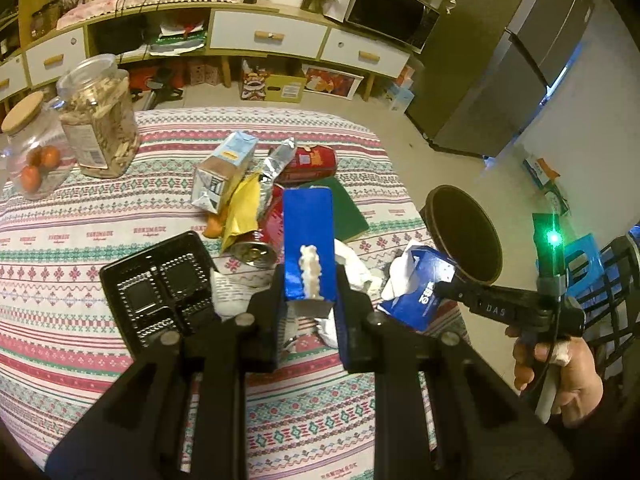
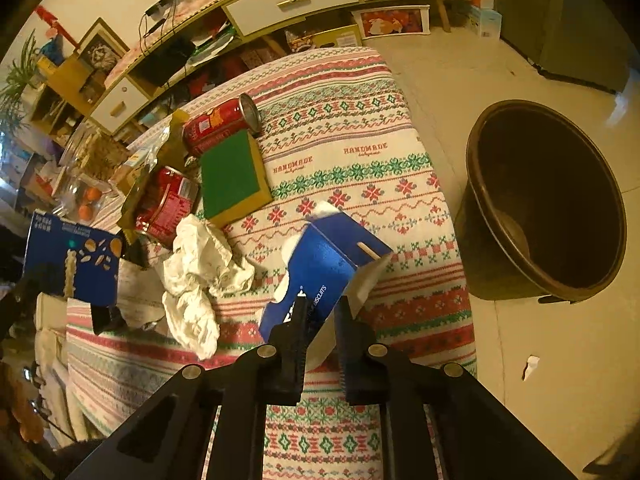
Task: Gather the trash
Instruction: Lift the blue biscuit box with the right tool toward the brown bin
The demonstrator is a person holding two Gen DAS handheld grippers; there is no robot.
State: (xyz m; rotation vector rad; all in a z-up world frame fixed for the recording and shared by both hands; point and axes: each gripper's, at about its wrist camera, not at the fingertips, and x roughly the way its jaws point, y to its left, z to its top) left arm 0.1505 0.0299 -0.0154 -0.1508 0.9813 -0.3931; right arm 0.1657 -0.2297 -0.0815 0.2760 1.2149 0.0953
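Observation:
A flat blue snack box (image 1: 308,232) stands up between the fingers of my left gripper (image 1: 310,308), which is shut on its lower end above the patterned tablecloth. The same box (image 2: 72,256) shows at the left edge of the right wrist view. My right gripper (image 2: 322,320) is shut on the near edge of a torn blue biscuit box (image 2: 324,264) at the table's right side. Seen from the left wrist, that gripper (image 1: 452,290) pinches the biscuit box (image 1: 416,296), with a hand (image 1: 560,368) behind it. A dark brown bin (image 2: 560,184) stands on the floor right of the table.
On the cloth lie crumpled white paper (image 2: 200,272), two red cans (image 2: 220,124) (image 2: 168,204), a green-topped sponge (image 2: 232,172), a black plastic tray (image 1: 156,284), a carton (image 1: 224,176) and a yellow wrapper (image 1: 240,212). Two jars (image 1: 100,120) stand far left. A paper scrap (image 2: 530,366) lies on the floor.

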